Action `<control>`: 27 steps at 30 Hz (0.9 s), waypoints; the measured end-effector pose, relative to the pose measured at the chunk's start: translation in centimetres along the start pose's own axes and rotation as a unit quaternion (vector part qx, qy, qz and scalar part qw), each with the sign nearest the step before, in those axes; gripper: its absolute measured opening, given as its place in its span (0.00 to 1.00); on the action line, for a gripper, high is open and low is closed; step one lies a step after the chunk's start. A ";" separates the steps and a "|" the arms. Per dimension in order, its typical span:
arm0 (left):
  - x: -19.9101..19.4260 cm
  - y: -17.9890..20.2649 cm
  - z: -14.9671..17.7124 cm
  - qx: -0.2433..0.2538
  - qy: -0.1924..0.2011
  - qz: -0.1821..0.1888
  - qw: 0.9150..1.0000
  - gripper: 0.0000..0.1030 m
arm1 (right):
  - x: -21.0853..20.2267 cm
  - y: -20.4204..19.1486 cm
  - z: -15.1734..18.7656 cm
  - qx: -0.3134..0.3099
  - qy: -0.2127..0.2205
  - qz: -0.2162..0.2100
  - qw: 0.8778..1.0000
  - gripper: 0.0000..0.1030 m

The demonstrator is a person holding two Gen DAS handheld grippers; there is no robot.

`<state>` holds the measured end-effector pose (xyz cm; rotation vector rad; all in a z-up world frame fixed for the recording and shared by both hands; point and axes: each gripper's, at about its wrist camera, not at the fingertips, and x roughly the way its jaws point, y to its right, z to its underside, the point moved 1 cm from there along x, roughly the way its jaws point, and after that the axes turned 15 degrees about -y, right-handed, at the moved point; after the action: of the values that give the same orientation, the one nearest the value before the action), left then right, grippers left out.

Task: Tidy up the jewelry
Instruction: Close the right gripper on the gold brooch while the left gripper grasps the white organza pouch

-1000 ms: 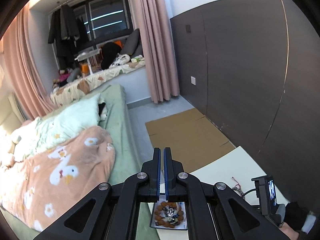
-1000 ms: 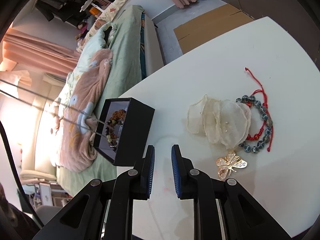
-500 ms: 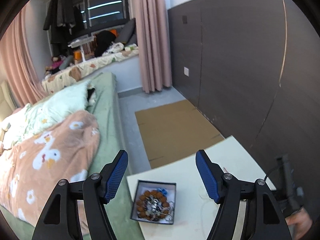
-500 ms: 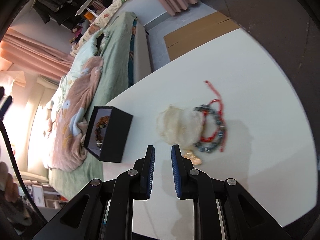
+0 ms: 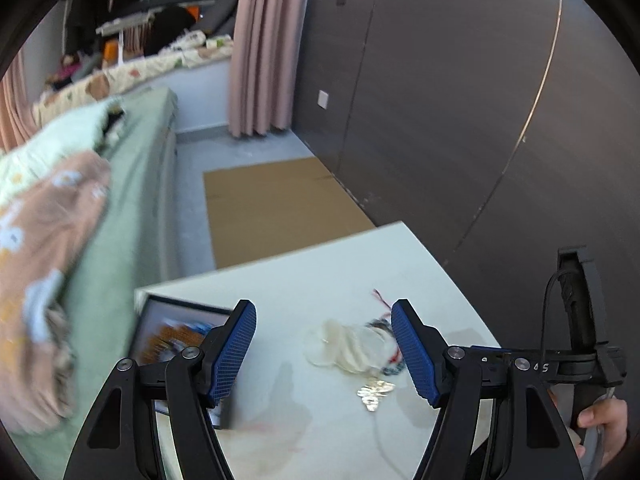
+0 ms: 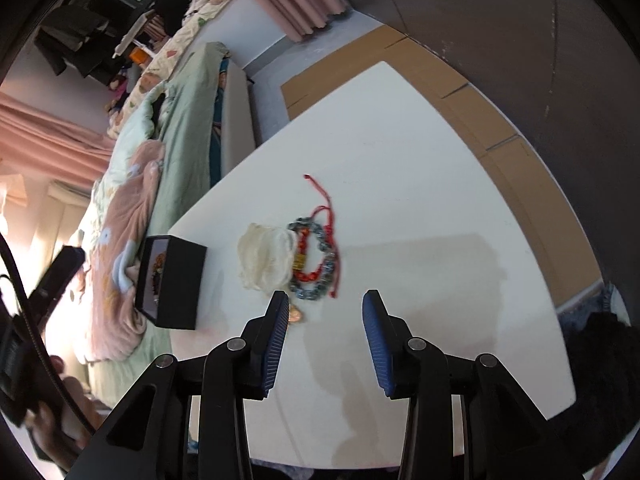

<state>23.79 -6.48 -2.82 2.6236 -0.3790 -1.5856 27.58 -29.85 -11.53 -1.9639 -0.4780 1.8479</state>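
Both grippers hang above the white table [image 6: 420, 184] with nothing in them: the left gripper [image 5: 323, 350] has its jaws spread wide, and the right gripper [image 6: 325, 332] has its jaws wide apart too. In the right wrist view the loose jewelry lies in a small heap just ahead of the jaws, at about twelve o'clock: a cream fabric flower [image 6: 264, 256], touching it on its three o'clock side a grey bead bracelet [image 6: 316, 264] tangled with a red cord bracelet [image 6: 326, 216], and at the heap's six o'clock a gold brooch [image 6: 296, 314], half hidden behind the left-hand finger. The black box [image 6: 176, 280] sits near the table's edge at the heap's nine o'clock, apart from it, with beads already inside, though they are too blurred to name. The step in hand looks like picking one loose piece to carry to the box. To do it well, I would go for a single item at the outside of the heap, the brooch or the flower, and not the two bracelets, since their cords look entwined and one may drag the other along. Come down straight with one finger on each side of the piece, close slowly, and lift a little first to check that nothing trails. The left wrist view is smeared, so aim should rest on the right one.
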 end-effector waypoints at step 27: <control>7.8 -1.7 2.0 -0.035 -0.050 0.064 0.996 0.01 | 7.1 -3.2 -0.1 -0.007 -0.082 0.022 0.996 0.38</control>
<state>25.77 -6.56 -10.85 2.4216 -0.4777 -1.6619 28.25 -23.49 -16.04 -1.8522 -0.5013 2.0489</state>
